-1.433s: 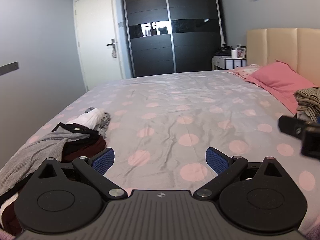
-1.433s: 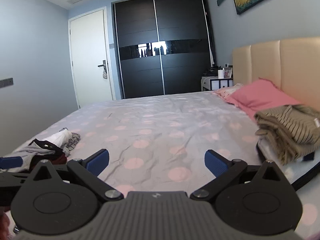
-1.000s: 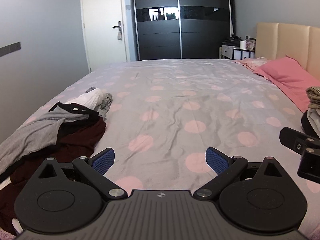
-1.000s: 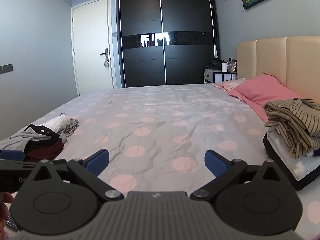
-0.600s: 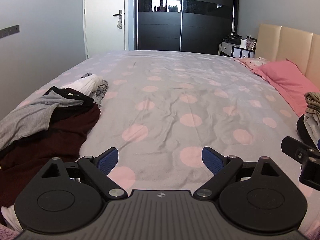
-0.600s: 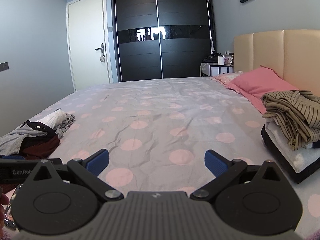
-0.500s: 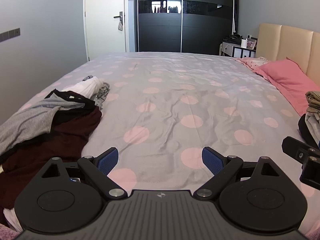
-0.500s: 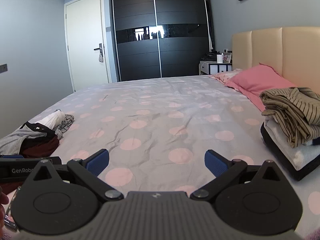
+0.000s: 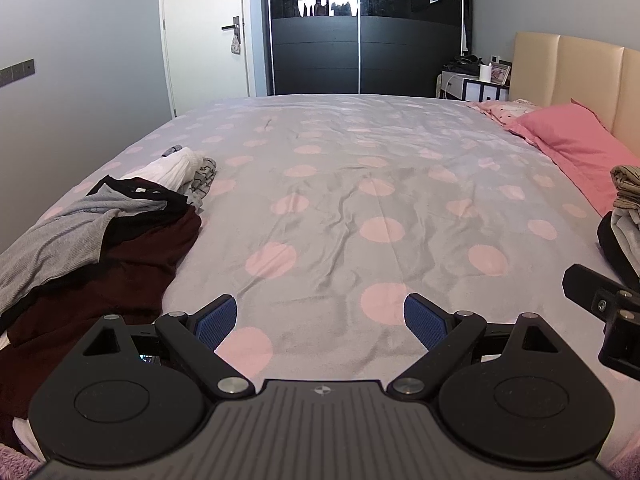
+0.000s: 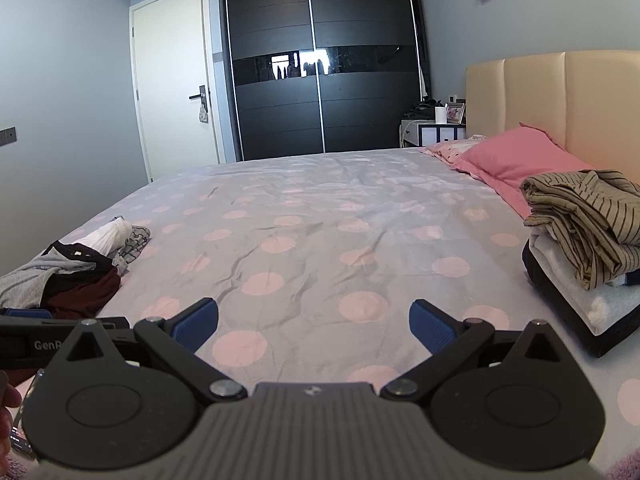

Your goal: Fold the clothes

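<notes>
Left wrist view: I'm hovering the left hand-held gripper, jaws spread and empty, over the bed; unfolded clothes pile is lying left. Right hand-held gripper is gaping too; folded stack, perhaps shirts, is sitting right.

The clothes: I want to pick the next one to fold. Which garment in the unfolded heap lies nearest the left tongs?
The maroon garment: it spreads right up to the left tongs, while the grey top and white garment lie farther back.

left gripper swung toward heaped clothes, pile looms nearer
</notes>
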Action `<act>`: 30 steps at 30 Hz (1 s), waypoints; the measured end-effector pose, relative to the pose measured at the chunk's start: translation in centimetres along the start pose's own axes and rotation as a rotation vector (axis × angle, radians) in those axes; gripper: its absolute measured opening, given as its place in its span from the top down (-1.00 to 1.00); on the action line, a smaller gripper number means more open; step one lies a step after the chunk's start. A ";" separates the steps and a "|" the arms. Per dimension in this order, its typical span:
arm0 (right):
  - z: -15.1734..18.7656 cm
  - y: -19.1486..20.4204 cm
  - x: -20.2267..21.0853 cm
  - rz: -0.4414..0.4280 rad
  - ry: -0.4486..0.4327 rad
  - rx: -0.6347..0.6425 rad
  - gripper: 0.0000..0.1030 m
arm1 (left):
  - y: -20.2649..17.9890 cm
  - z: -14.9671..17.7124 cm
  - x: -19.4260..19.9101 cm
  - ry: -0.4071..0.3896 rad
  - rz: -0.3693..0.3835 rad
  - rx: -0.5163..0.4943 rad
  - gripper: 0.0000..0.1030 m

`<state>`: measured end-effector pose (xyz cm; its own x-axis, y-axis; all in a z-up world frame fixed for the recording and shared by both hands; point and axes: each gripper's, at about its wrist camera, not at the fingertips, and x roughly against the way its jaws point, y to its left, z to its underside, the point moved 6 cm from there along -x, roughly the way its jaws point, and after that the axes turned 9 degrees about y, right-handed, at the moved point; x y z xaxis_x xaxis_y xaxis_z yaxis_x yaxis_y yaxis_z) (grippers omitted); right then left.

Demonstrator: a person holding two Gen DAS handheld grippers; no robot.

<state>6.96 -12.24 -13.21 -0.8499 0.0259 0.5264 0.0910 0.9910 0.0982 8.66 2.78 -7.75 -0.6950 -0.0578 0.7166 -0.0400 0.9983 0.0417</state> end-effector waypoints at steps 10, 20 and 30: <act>0.1 0.1 0.3 0.002 -0.011 0.015 -0.99 | 0.0 0.0 0.3 -0.004 -0.001 0.002 -0.79; 0.1 0.5 0.2 0.006 -0.006 0.024 -0.99 | 0.1 0.0 0.6 0.004 0.003 0.013 -0.79; 0.2 0.3 0.3 0.004 -0.005 0.026 -0.99 | 0.0 0.0 0.6 0.010 0.004 0.011 -0.79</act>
<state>6.65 -11.86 -13.19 -0.8519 0.0307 0.5229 0.0812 0.9939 0.0740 8.21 2.78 -7.34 -0.6880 -0.0537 0.7238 -0.0450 0.9985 0.0313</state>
